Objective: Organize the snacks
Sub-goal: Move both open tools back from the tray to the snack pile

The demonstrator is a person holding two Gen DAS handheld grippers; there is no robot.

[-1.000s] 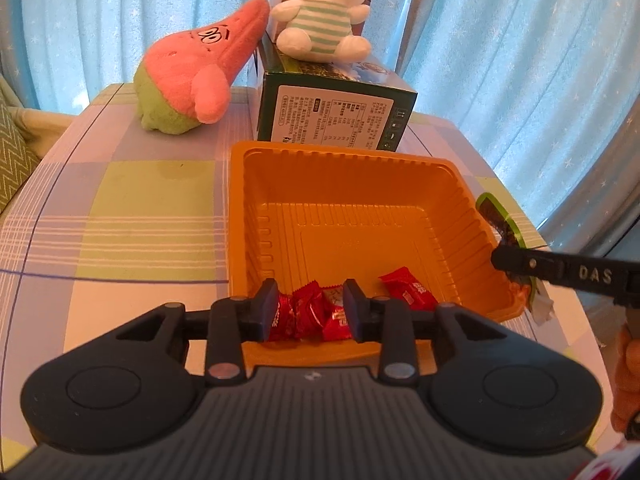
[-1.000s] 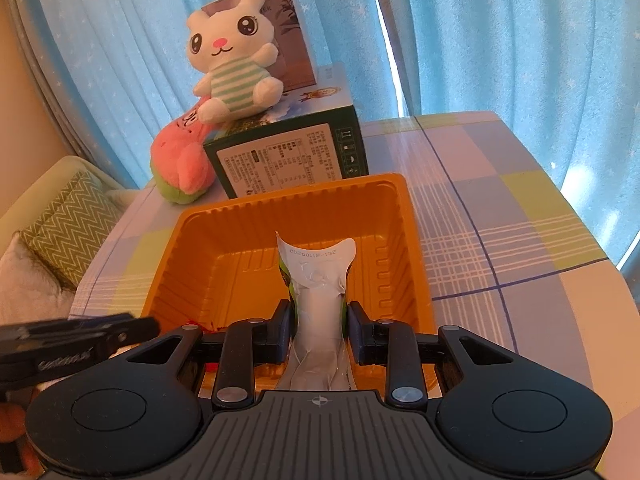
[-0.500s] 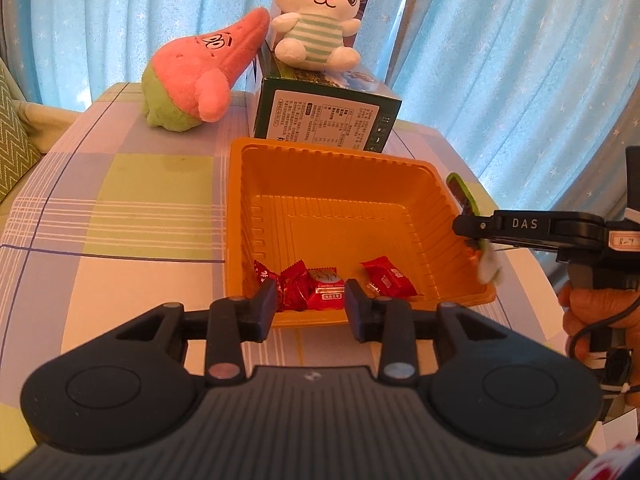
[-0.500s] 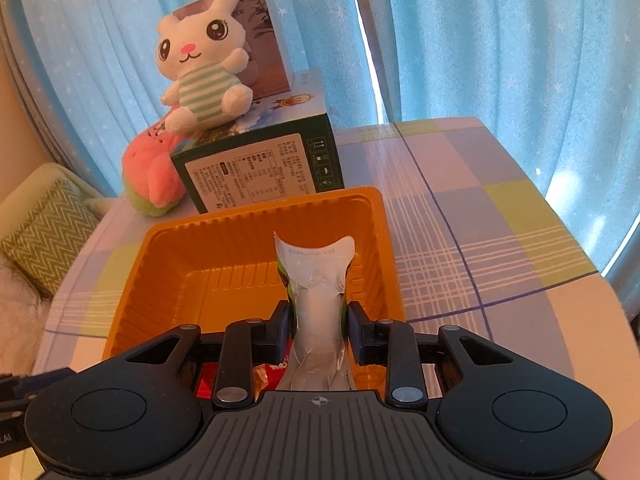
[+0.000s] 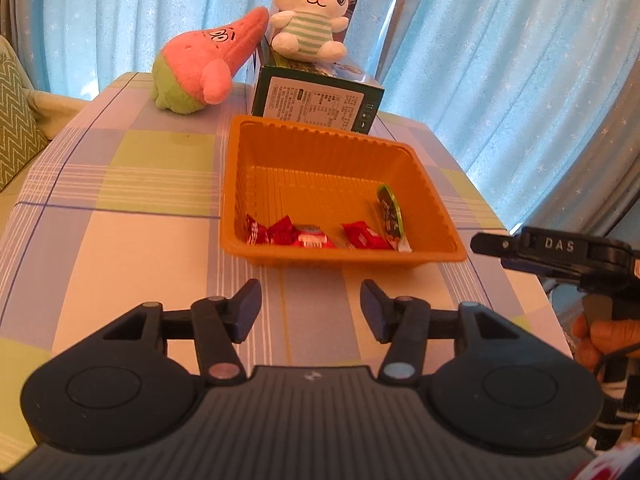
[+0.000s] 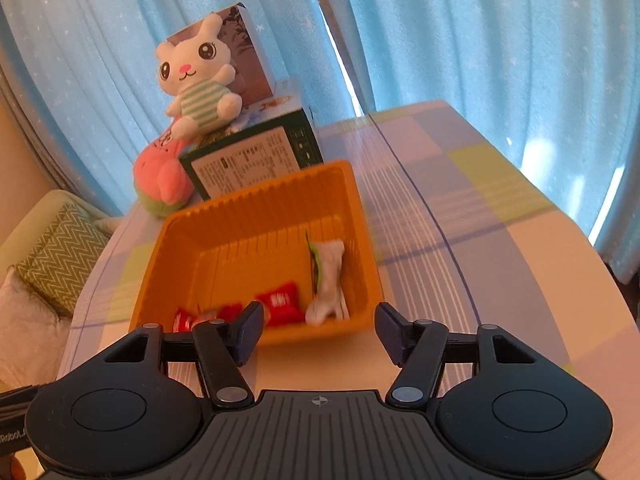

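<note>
An orange plastic tray (image 5: 424,168) (image 6: 168,256) stands on the checked tablecloth. Several red candies (image 5: 304,235) (image 6: 280,304) lie along its near wall. A green and white snack packet (image 5: 389,216) (image 6: 326,280) lies inside the tray at its right side. My left gripper (image 5: 310,310) is open and empty, in front of the tray's near edge. My right gripper (image 6: 318,330) is open and empty, just in front of the tray; it also shows in the left wrist view (image 5: 532,256) at the right of the tray.
A dark green box (image 5: 316,104) (image 6: 252,160) stands behind the tray with a white bunny plush (image 5: 308,12) (image 6: 196,84) on it. A pink and green plush (image 5: 204,68) (image 6: 160,180) lies to its left. Blue curtains hang behind; a zigzag cushion (image 6: 56,256) lies off the table's left.
My right gripper has opened and let go of the green and white packet, which now lies in the tray. Both grippers have drawn back from the tray, and my left gripper has opened wider.
</note>
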